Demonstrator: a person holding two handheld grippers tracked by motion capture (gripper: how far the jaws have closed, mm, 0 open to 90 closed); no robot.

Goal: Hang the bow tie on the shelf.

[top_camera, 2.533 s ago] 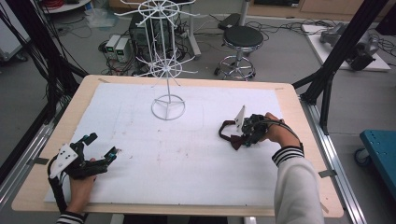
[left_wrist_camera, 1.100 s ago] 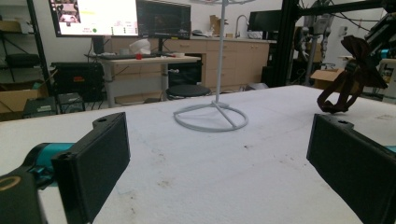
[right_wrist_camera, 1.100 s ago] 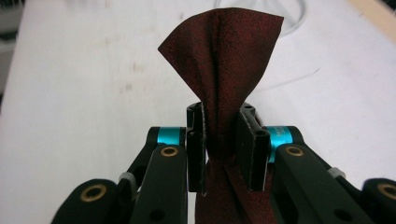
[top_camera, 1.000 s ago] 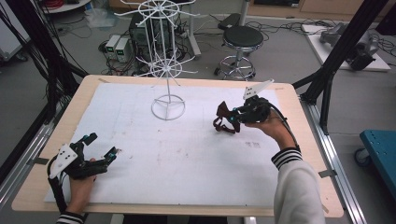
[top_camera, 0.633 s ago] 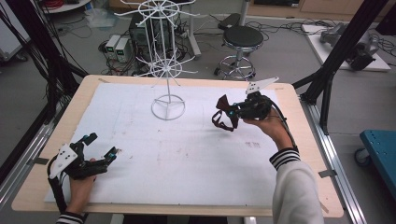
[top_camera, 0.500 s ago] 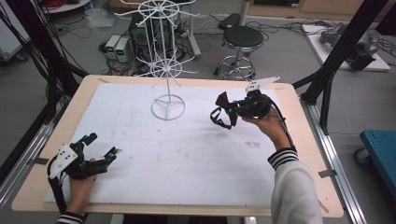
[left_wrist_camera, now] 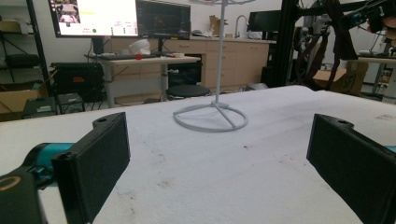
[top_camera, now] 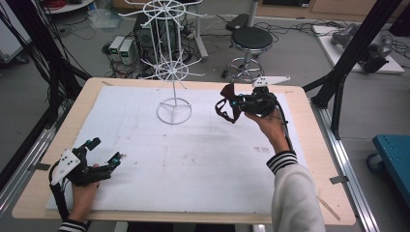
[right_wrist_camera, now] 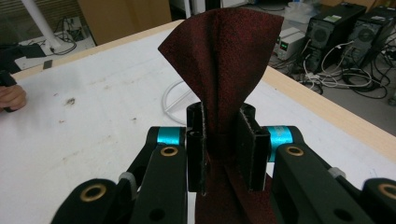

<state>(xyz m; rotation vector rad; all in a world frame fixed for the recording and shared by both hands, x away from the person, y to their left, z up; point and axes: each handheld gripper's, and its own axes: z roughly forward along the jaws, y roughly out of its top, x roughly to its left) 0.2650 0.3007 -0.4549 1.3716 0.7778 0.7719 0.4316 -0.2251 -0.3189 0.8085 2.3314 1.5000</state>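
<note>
A dark red fabric piece [top_camera: 224, 109], pinched like a bow tie, hangs in my right gripper [top_camera: 232, 103] above the table's far right part. In the right gripper view the jaws of that gripper [right_wrist_camera: 224, 145] are shut on the fabric [right_wrist_camera: 223, 56], which fans out above them. A white wire rack stand [top_camera: 174, 107] rises left of it, its ring base [right_wrist_camera: 173, 99] just past the cloth. My left gripper [top_camera: 104, 150] rests on the near left of the board, held by a hand. Its jaws [left_wrist_camera: 219, 161] stand wide open with nothing between them, facing the stand's base [left_wrist_camera: 211, 117].
A white foam board [top_camera: 193, 159] covers the wooden table [top_camera: 309, 159]. Beyond the far edge stand a black stool [top_camera: 249, 41] and computer boxes [top_camera: 121, 48] on the floor. Black frame posts [top_camera: 348, 72] flank the right side.
My right gripper has lifted the red fabric off the board and carried it toward the far edge and slightly left, nearer the stand. The left gripper has stayed still.
</note>
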